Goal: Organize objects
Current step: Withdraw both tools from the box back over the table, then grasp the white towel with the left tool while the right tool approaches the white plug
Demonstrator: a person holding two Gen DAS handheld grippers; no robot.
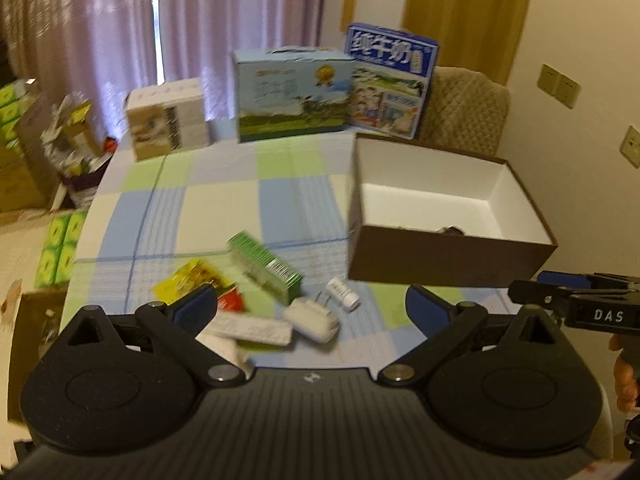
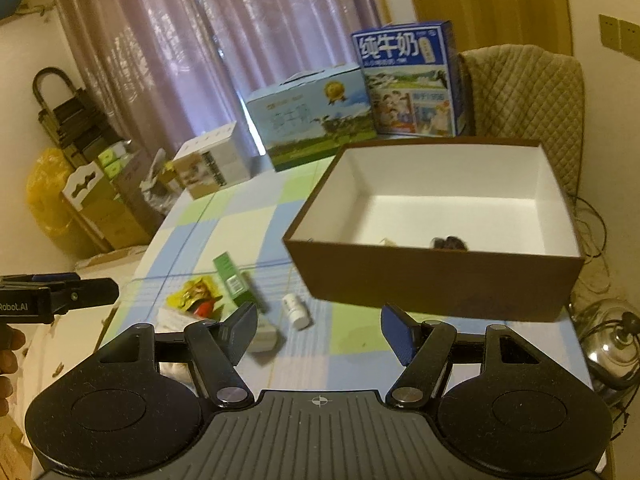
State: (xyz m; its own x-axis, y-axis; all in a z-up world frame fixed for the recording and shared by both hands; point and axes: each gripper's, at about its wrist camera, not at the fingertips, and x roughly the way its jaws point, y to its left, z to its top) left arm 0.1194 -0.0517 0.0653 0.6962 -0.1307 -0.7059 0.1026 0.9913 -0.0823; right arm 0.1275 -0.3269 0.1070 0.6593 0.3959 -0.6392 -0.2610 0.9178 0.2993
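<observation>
Both grippers, left (image 1: 312, 306) and right (image 2: 318, 330), hover spread wide, holding nothing. Left of the brown box (image 1: 448, 262) lie the white charger (image 1: 310, 318), small bottle (image 1: 342, 293), green carton (image 1: 266, 266) and yellow packet (image 1: 192, 280); milk cartons (image 1: 290, 94) stand behind it.

home dining room | checked tablecloth (image 1: 224, 208) | lilac curtains (image 2: 200, 40) (drawn) | milk cartons (image 1: 390, 80) | padded chair (image 2: 524, 104)

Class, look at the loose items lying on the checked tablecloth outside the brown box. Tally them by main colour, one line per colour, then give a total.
Green: 1, the green carton
Yellow and red: 1, the snack packet
White: 3, the small bottle, the plug adapter, the flat white pack
Total: 5
</observation>
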